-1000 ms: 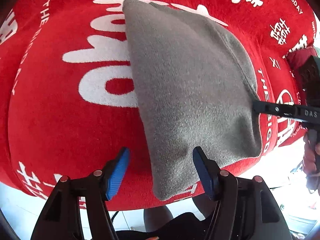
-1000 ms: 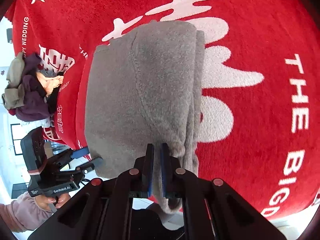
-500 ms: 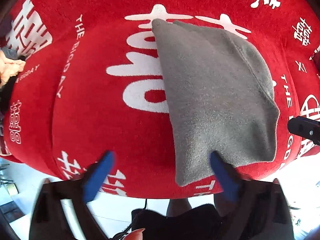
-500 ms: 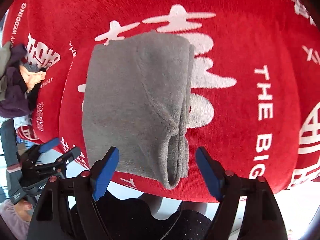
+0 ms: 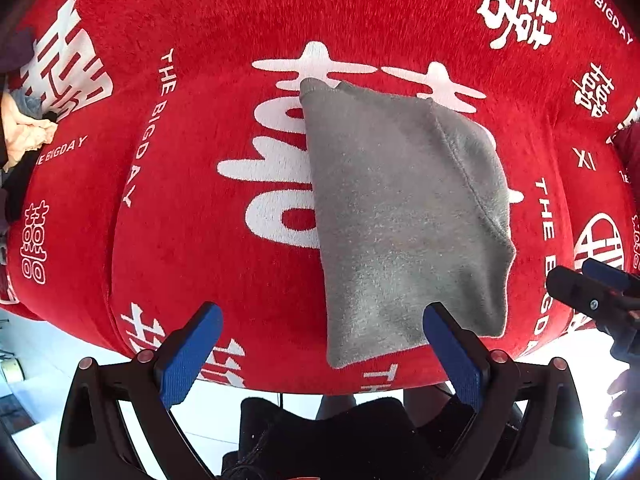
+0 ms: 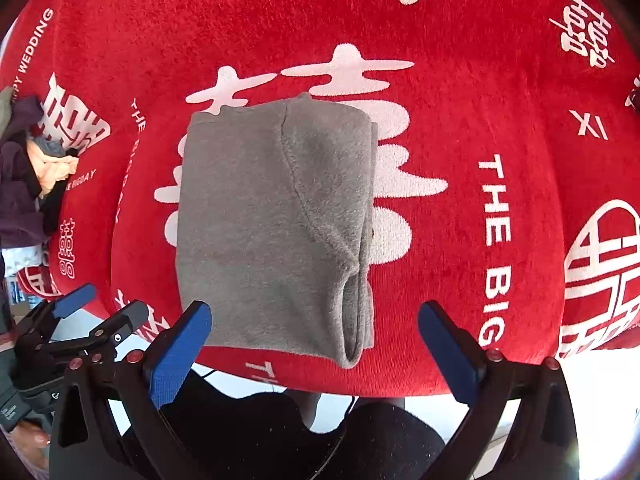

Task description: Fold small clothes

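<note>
Grey fleece garment (image 5: 404,216) (image 6: 276,224), folded into a compact rectangle, lies flat on the red cloth-covered table (image 5: 180,220) (image 6: 500,120). It sits mid-table, running to the near edge. Curved seam across top layer; doubled fold layers show along its right side.

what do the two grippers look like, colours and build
Both match: the left gripper and right gripper have a black angular frame with small reddish round rivets at the joints, and two fingers faced with ribbed blue pads. A thin black cable shows below the cloth's edge.
</note>
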Tool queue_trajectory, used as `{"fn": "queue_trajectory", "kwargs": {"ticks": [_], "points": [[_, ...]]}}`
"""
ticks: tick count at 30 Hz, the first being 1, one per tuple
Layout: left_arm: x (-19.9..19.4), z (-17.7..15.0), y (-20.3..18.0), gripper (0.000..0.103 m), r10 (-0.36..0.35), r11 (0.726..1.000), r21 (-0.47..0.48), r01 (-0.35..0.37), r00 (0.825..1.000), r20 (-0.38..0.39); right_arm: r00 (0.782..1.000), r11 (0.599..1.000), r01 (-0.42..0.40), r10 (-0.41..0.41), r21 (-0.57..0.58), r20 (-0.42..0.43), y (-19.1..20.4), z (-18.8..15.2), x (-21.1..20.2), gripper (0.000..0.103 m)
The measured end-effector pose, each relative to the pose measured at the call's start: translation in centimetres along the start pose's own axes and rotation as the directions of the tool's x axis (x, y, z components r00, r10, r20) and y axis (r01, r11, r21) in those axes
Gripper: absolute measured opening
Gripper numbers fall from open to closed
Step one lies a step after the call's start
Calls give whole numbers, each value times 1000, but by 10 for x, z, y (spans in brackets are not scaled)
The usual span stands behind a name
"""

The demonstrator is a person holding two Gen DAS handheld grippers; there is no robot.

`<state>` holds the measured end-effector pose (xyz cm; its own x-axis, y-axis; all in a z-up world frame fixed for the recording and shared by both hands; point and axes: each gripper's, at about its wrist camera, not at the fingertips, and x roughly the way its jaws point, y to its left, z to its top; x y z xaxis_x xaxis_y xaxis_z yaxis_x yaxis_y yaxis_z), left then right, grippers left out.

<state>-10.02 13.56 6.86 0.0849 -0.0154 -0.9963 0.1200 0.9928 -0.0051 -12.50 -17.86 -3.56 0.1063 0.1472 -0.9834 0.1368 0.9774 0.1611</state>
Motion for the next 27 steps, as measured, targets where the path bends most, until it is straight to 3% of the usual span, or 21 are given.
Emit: {"fn": "queue_trajectory", "kwargs": {"ticks": [8, 27], "points": [[-16, -1, 0, 101, 4, 1000, -23, -5, 999, -37, 997, 998, 67, -67, -15, -27, 10, -5, -14, 103], [-36, -7, -2, 101, 23, 1000, -9, -24, 997, -69, 994, 994, 110, -110, -7, -16, 23, -7, -40, 103]]}}
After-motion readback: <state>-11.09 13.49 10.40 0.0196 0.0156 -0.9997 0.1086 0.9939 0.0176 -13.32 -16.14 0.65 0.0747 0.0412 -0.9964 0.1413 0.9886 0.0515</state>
